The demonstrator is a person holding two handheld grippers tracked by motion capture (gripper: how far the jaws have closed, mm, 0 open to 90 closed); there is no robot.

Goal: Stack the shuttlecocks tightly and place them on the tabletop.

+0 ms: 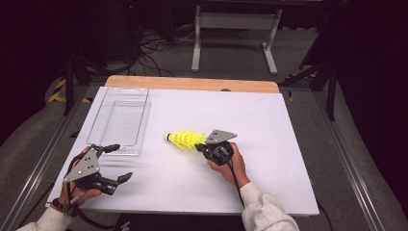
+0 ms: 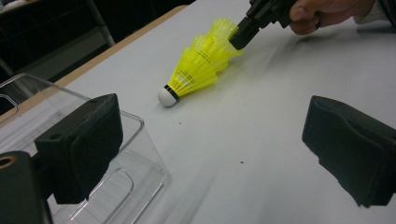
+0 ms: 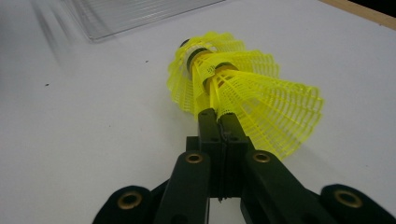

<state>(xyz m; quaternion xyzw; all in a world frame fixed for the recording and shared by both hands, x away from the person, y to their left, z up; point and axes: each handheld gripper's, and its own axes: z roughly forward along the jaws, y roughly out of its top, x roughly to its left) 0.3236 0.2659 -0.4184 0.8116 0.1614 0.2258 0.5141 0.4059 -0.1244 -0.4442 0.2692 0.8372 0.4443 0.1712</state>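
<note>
Right gripper: its jaws are being pressed fully together on the skirt rim of the shuttlecocks.
Left gripper: its jaws are being held wide apart, with nothing between them.
Shuttlecocks: a nested yellow stack is lying mid-table, just right of the clear container.
Handling: judged very light, with a springy, easily crushed mesh.
Grip point: the stiffer cork end is being left free and would likely hold more securely.

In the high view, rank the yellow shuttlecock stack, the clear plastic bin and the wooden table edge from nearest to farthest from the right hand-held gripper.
1. Yellow mesh shuttlecock stack: pinched at its skirt by the right hand-held gripper, just to its left.
2. Clear plastic bin: farther left, toward the table's back.
3. Wooden table edge: along the far side.
</note>
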